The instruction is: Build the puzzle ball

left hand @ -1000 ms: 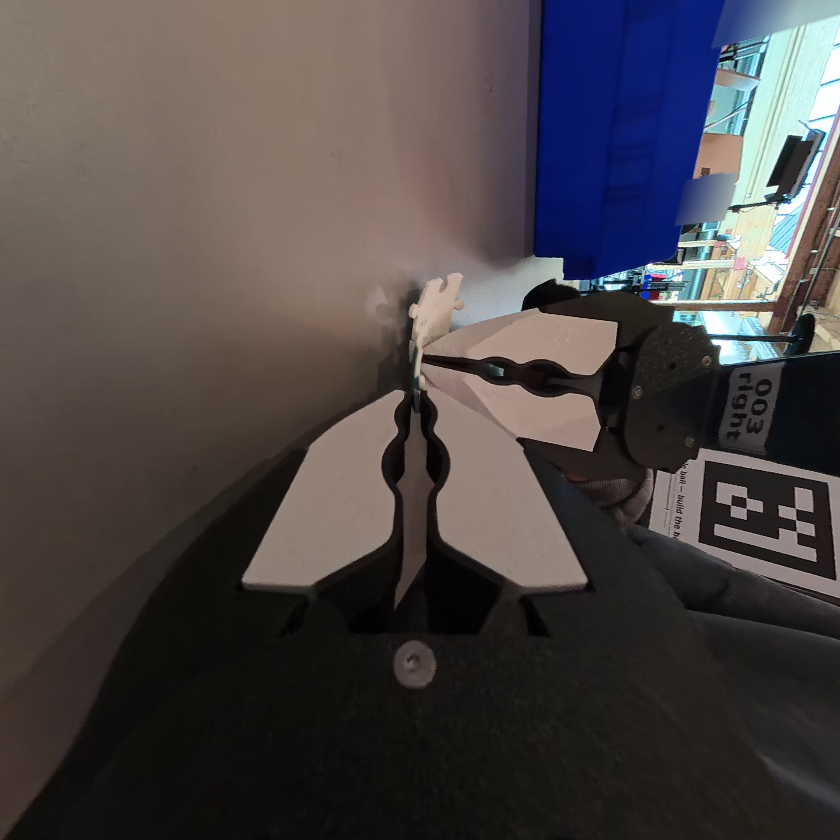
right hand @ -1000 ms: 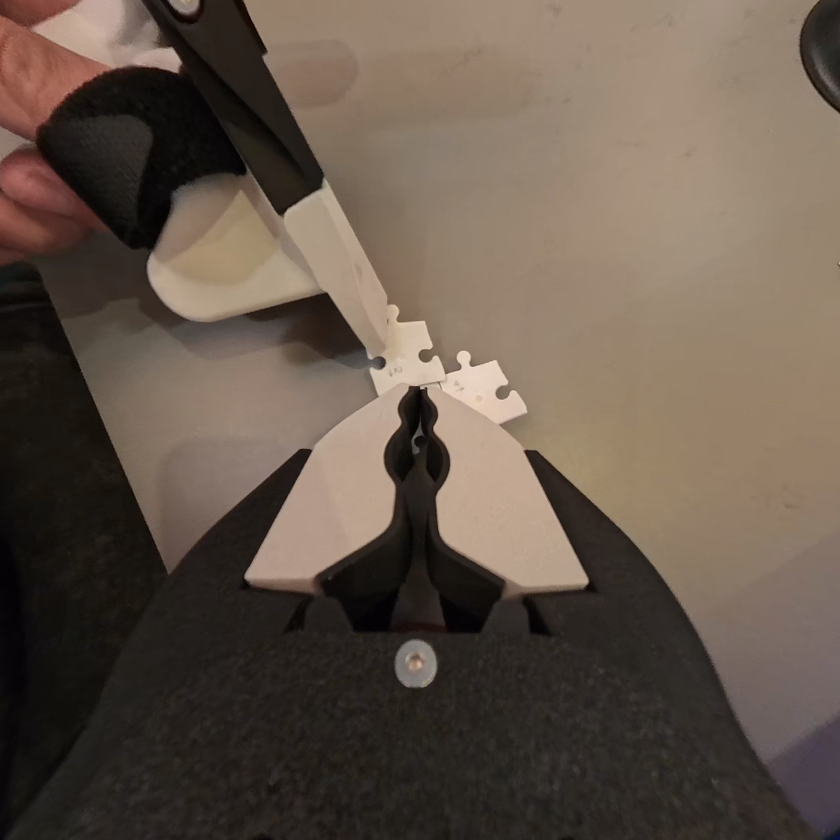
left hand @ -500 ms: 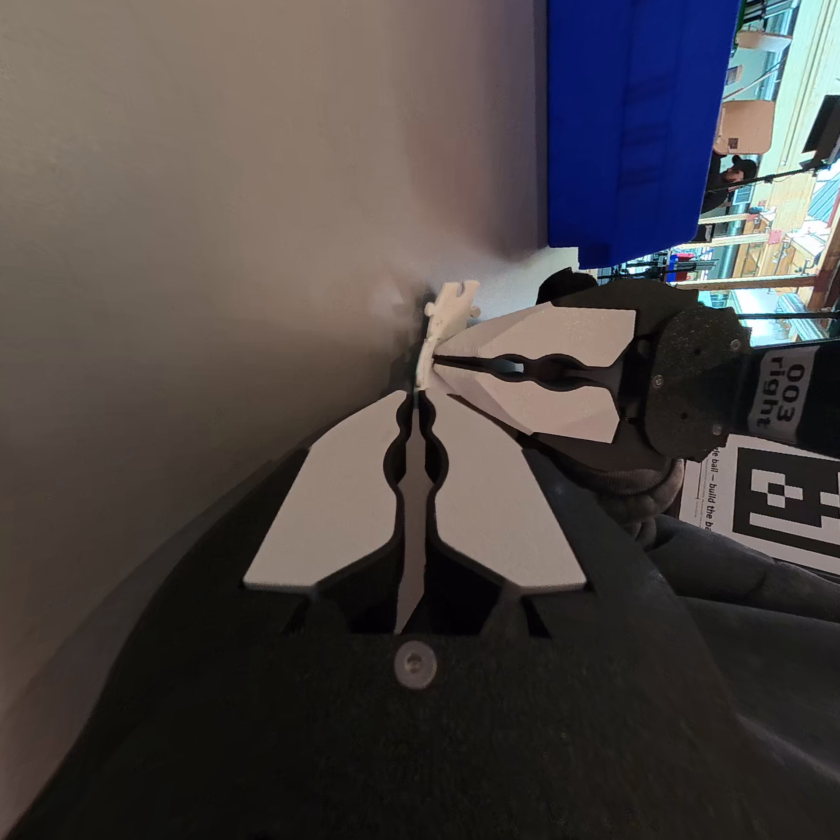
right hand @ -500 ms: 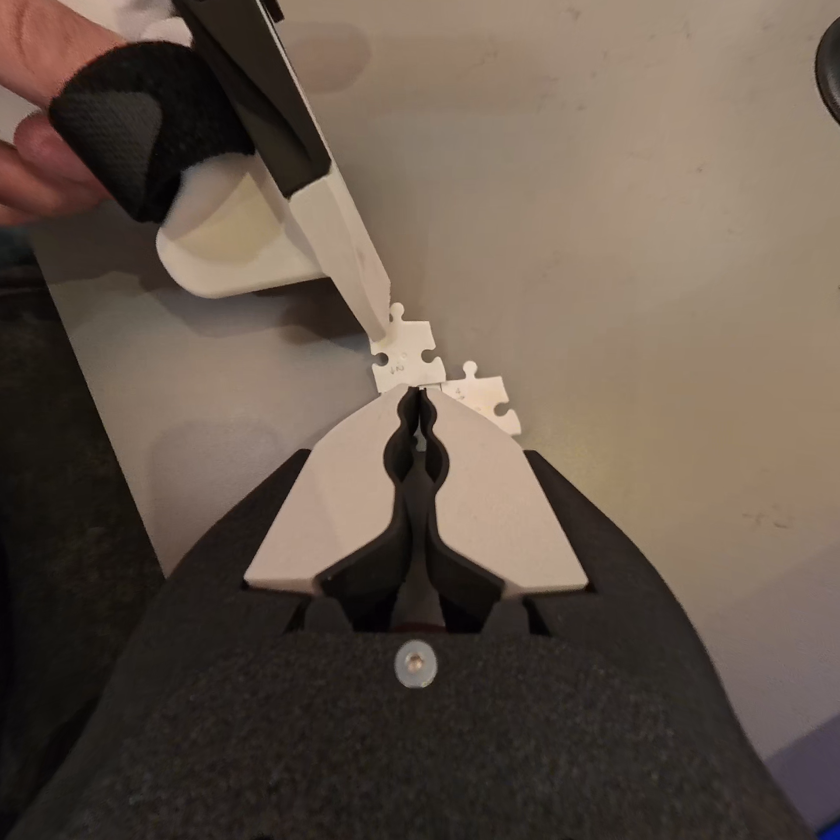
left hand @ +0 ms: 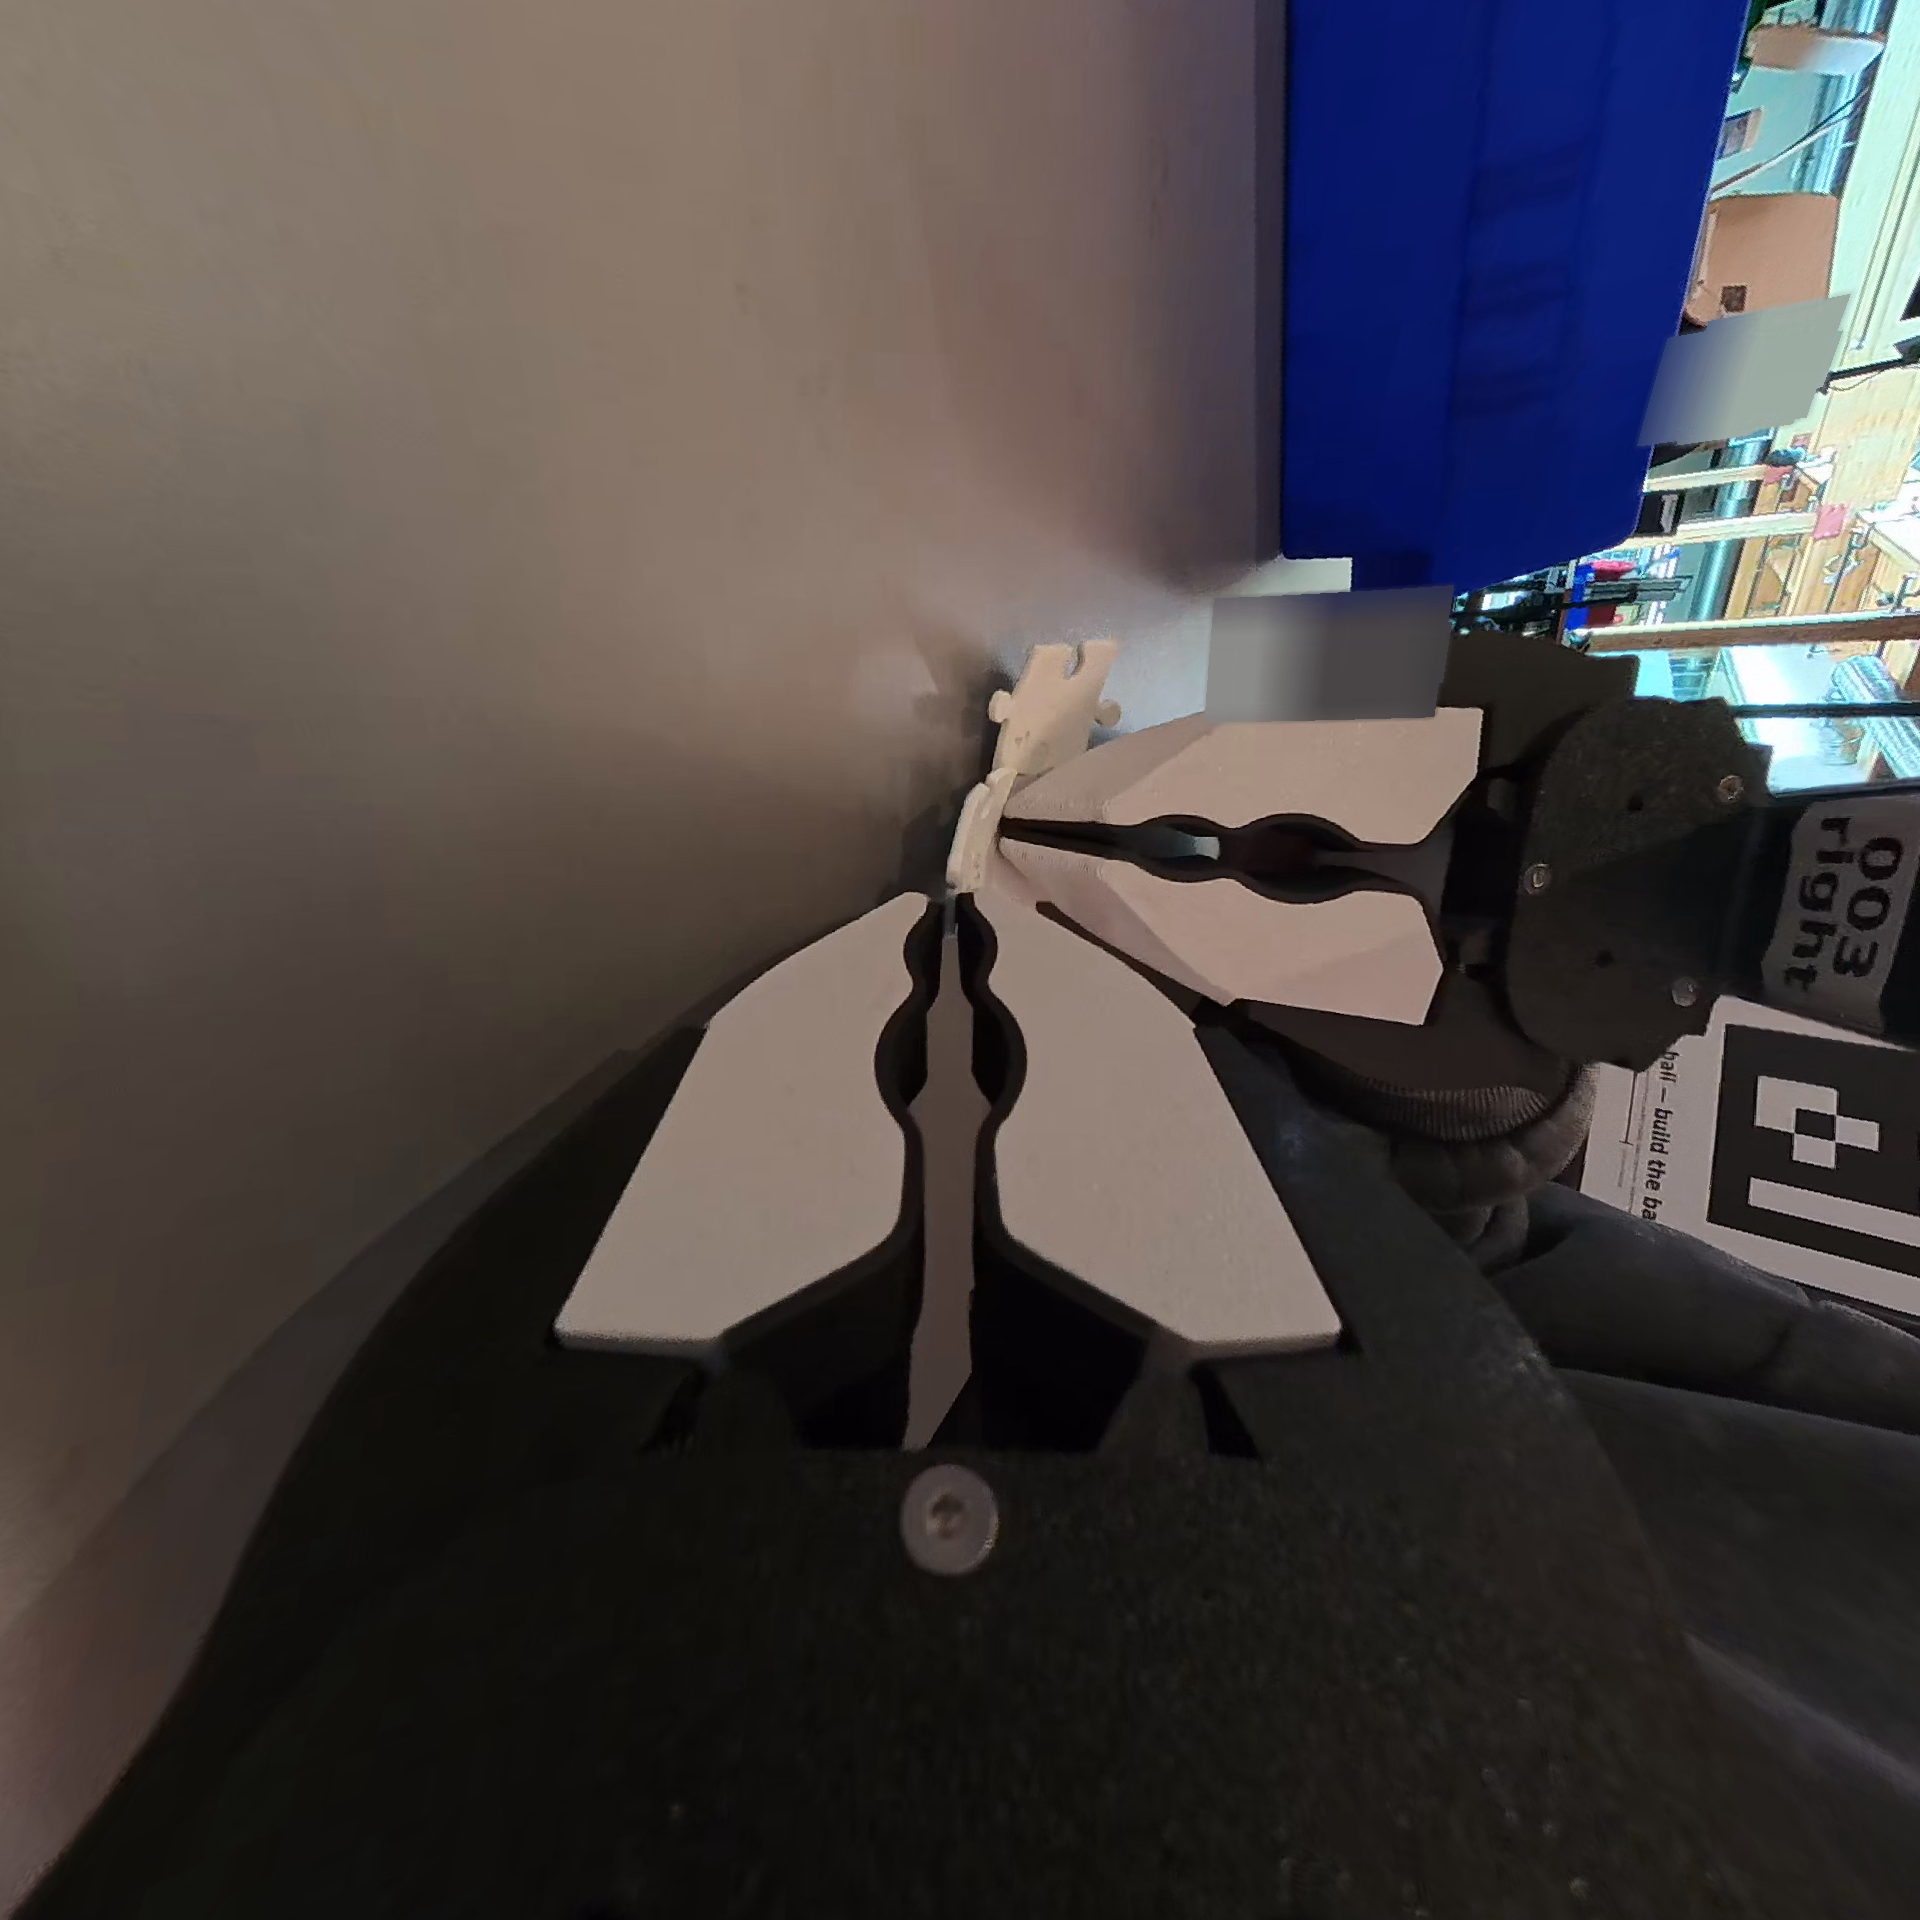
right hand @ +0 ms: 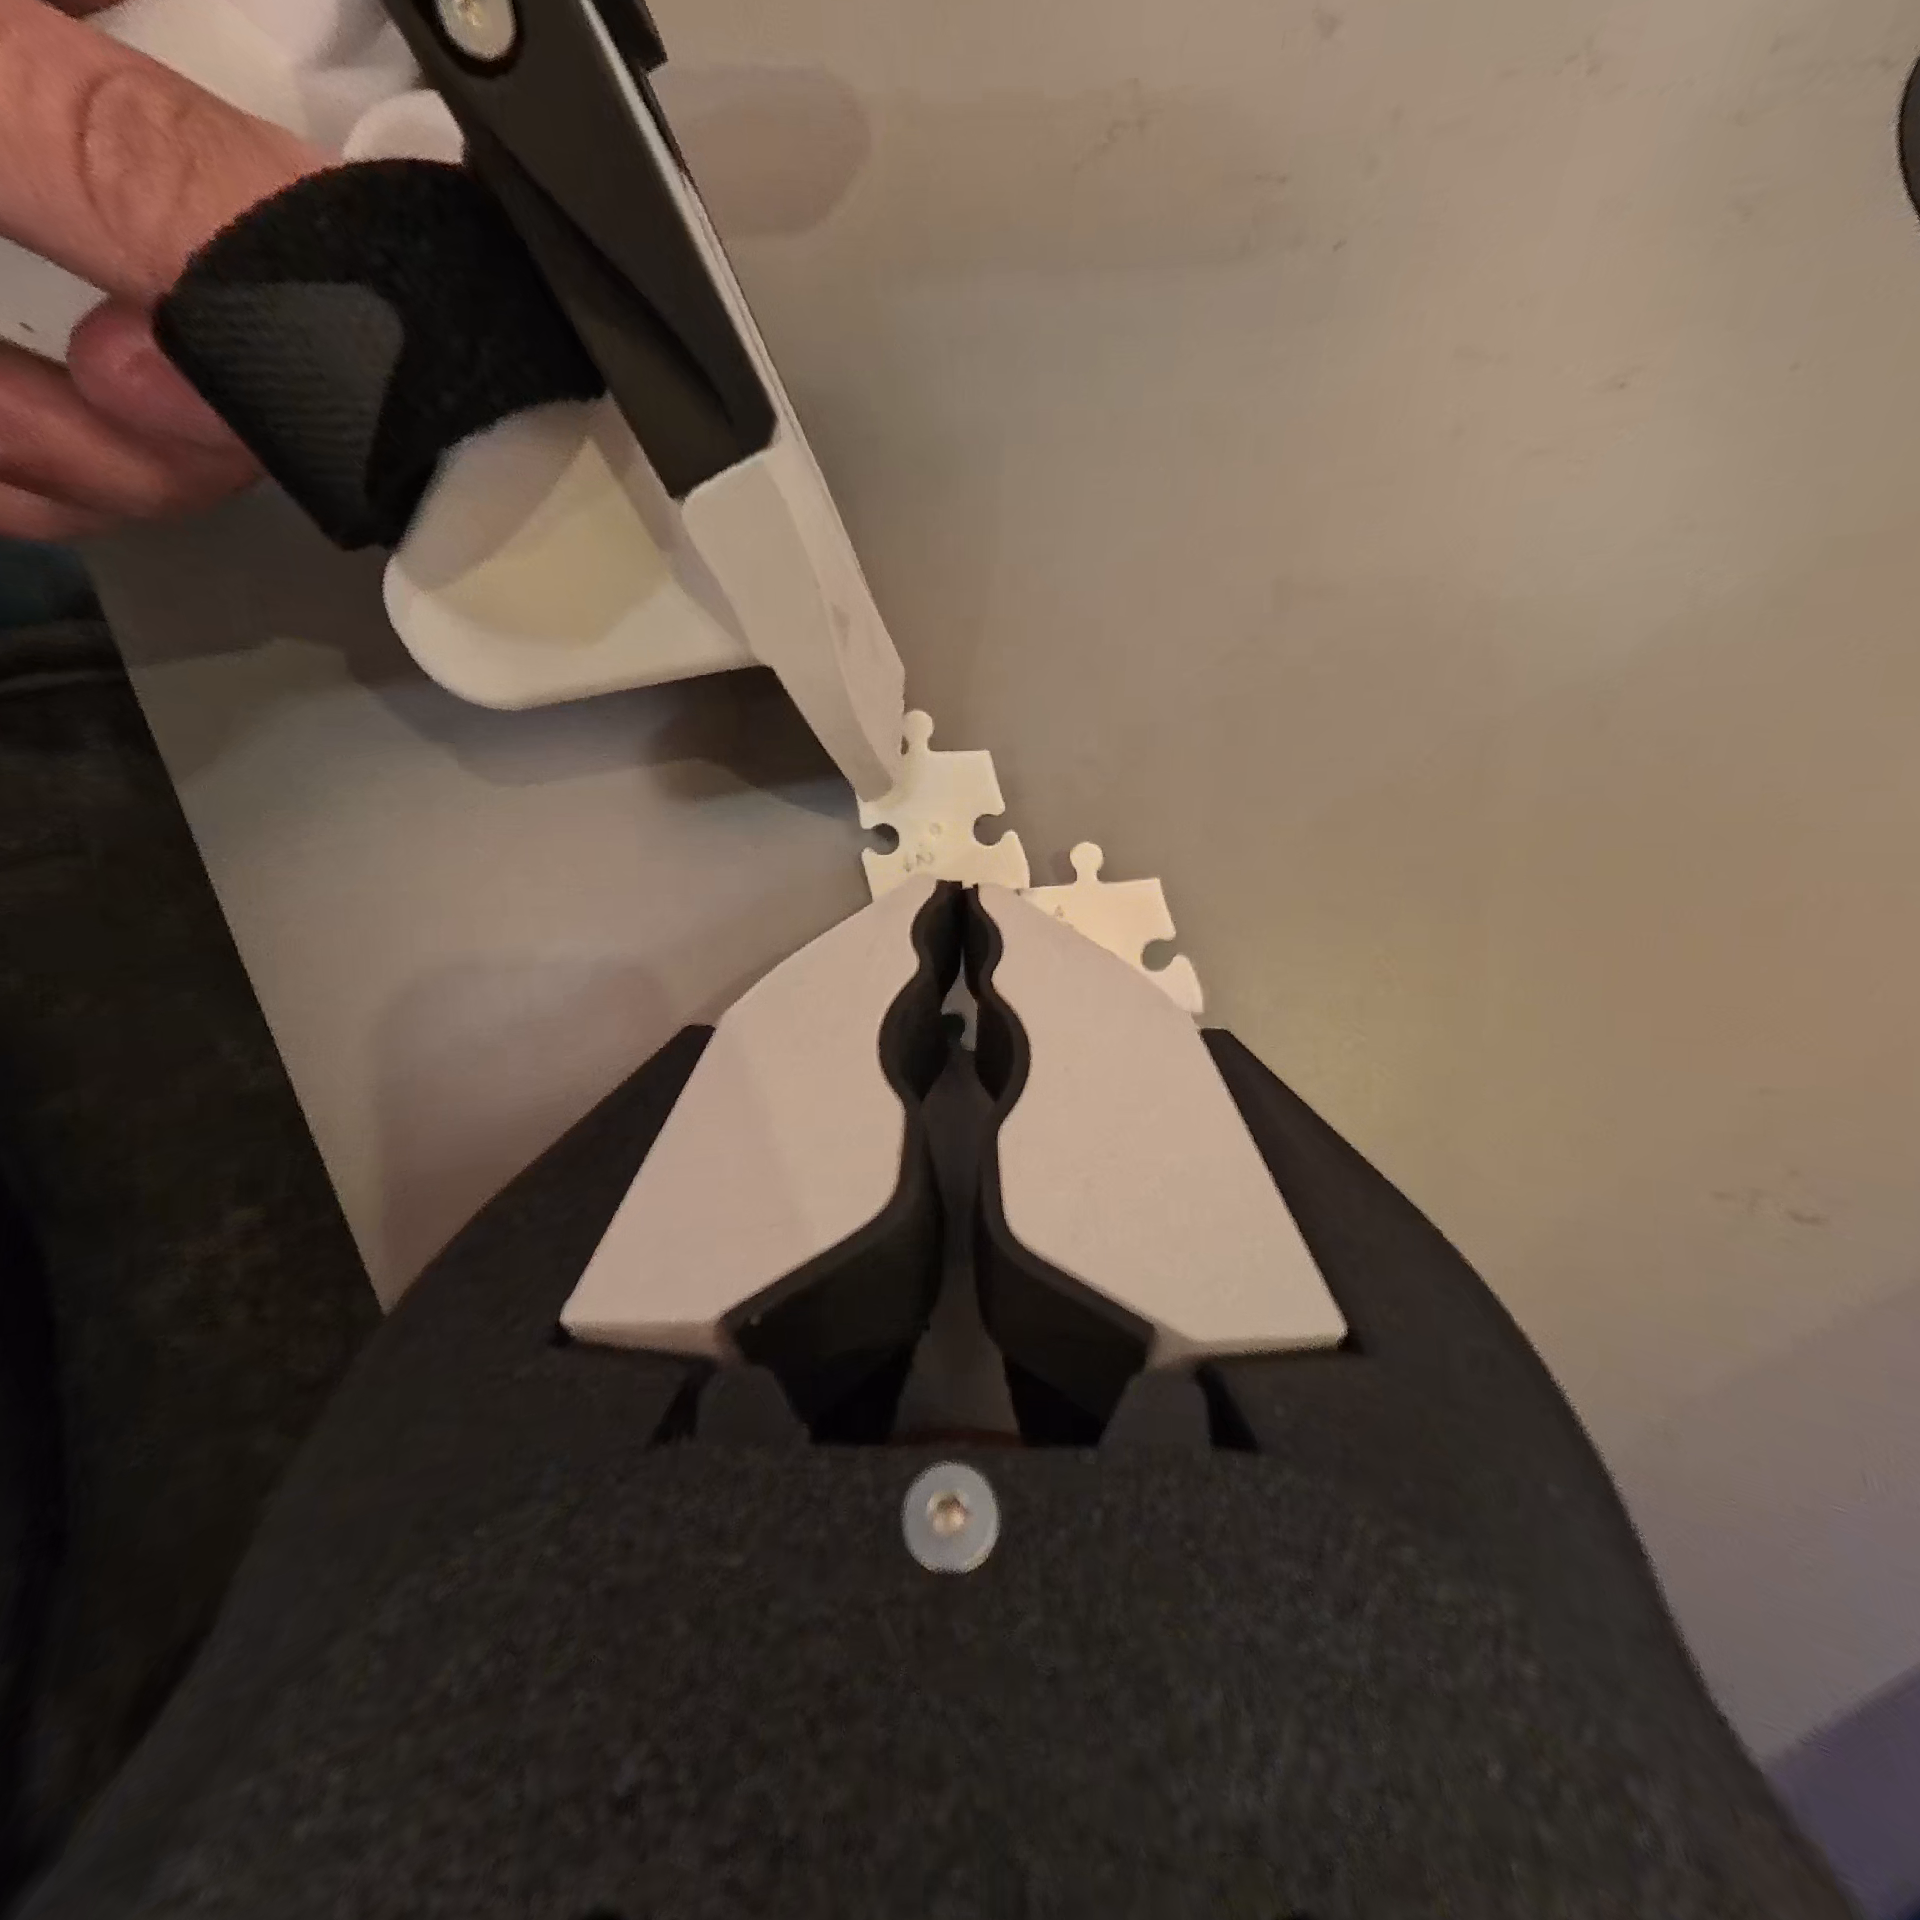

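Your right gripper (right hand: 961, 894) is clamped tight on the near edge of one white puzzle piece (right hand: 940, 821), your left gripper (right hand: 878, 774) pinches its far-left corner, 2nd piece (right hand: 1117, 914) sits just right of it, partly behind your right fingers, all above the beige table (right hand: 1455, 520).

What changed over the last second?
Little. The second piece dropped slightly in the right wrist view, tucking further behind the right tool, and turned to show more of its face in the left wrist view. Nothing was taken or released: the left tool and right tool stayed shut on the first piece.
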`<state>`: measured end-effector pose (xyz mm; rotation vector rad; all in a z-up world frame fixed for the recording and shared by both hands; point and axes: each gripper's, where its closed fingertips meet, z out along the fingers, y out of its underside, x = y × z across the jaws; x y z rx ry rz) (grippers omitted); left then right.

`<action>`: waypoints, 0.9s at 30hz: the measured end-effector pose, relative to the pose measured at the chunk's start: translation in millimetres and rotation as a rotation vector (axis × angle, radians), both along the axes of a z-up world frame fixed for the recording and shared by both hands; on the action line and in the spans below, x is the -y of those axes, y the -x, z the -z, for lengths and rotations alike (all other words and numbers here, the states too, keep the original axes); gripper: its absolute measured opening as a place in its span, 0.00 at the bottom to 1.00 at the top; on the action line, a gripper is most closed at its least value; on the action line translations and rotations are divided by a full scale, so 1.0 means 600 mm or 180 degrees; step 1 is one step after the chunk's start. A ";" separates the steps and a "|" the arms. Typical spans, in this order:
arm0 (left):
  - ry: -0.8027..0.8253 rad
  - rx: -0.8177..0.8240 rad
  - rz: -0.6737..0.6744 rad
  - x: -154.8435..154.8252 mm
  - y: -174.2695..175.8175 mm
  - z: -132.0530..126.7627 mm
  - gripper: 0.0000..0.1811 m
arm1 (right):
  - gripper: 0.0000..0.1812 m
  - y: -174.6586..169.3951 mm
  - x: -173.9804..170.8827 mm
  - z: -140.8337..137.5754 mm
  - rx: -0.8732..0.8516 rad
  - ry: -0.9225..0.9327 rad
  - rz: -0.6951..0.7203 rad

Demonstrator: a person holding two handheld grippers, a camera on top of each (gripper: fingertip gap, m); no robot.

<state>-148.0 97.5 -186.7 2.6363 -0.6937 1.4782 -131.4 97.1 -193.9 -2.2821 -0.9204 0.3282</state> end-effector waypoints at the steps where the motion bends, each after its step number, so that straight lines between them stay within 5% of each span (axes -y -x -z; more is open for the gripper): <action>1: 0.0002 0.0018 -0.0004 -0.001 -0.001 -0.001 0.03 | 0.00 0.000 0.000 0.000 0.0028 0.0012 -0.0001; 22: -0.0309 -0.0102 0.0287 -0.002 -0.008 0.002 0.01 | 0.00 -0.035 0.004 -0.033 -0.0700 0.0153 0.0365; 27: -0.0281 -0.0082 0.0277 -0.003 -0.008 0.001 0.01 | 0.00 -0.029 0.019 -0.011 -0.0542 0.0274 0.0231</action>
